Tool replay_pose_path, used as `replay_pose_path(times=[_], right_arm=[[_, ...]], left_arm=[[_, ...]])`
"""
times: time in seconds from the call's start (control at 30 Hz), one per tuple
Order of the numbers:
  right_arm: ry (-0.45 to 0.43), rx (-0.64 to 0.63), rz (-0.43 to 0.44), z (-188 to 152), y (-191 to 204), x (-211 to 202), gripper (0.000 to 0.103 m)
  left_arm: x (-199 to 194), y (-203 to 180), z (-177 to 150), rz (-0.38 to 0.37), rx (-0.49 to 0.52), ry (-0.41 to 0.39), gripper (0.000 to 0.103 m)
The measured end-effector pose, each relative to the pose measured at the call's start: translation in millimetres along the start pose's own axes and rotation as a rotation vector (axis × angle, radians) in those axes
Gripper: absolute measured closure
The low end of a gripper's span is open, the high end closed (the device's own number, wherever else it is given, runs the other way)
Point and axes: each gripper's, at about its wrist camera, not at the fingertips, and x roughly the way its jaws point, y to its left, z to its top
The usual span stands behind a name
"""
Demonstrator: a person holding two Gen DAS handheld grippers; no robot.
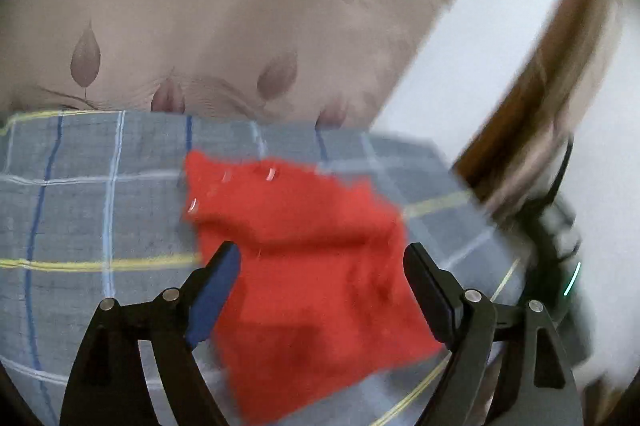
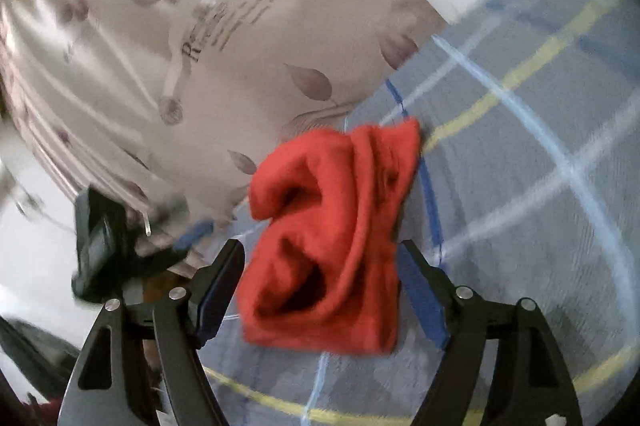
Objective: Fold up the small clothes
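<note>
Left wrist view. The left gripper (image 1: pixel 320 262) stands with its fingers (image 1: pixel 216 300) spread wide apart, holding nothing. Between and beyond them lies the red garment (image 1: pixel 304 258), spread fairly flat on a grey checked sheet (image 1: pixel 100 194) that covers the bed. The garment's long axis runs from 11 o'clock, where a corner bearing small pale marks points away, down to 5 o'clock, where the cloth passes under the gripper. A soft crease crosses it near mid-length. Whether the fingers touch the cloth cannot be told, as the frame is blurred. Farther off, at 12 o'clock, a beige cover printed with leaves (image 1: pixel 200 26) meets the far edge of the sheet. At 3 o'clock, a blurred dark device with a green light (image 1: pixel 560 258) shows beside a brown strip (image 1: pixel 540 86).

Right wrist view. The right gripper (image 2: pixel 320 262) likewise has its fingers (image 2: pixel 422 296) wide apart and empty. Here the red garment (image 2: pixel 332 234) appears bunched into deep folds, lying on the checked sheet (image 2: pixel 520 186) between the fingers and reaching beyond them. Its long axis runs from 6 o'clock up toward 1 o'clock, where a narrow corner points away. Beyond it, from 9 to 12 o'clock, lies the leaf-printed cover (image 2: pixel 240 66); at 9 o'clock, a dark blurred object (image 2: pixel 100 242) sits near the bed's edge.
</note>
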Motion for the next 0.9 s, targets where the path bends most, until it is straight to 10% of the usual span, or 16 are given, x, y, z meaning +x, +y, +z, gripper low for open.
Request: replay_pose_path(times=[0.23,0.5,0.57,0.63,0.8,0.9], right_arm=[[0.242,-0.301,-0.185,65.2,55.8,77.1,0.026],[0.388,-0.995,-0.486,18.0,129.0,162.0,0.011],[0.394,-1.055,-0.493,14.3,134.2,178.6,0.036],[0.420,-0.999,-0.465,24.8,133.8,193.3,0.097],[0.263,-0.123,-0.218,116.3,26.6,164.2,0.089],[0.247,0.158,-0.181,118.4,-44.1,142.6,0.081]], left_arm=[[33.0,-30.5,-65.3,-0.045,0.154,0.069,0.019],[43.8,-10.0,-88.7,-0.135,0.062,0.055,0.019],[43.7,-8.7,-89.2,-0.134,0.058,0.059,0.019],[44.0,-11.0,-90.2,-0.124,0.068,0.063,0.019],[44.1,-14.0,-90.9,-0.112,0.085,0.072,0.019],[44.0,-10.1,-90.5,-0.127,0.073,0.074,0.019]])
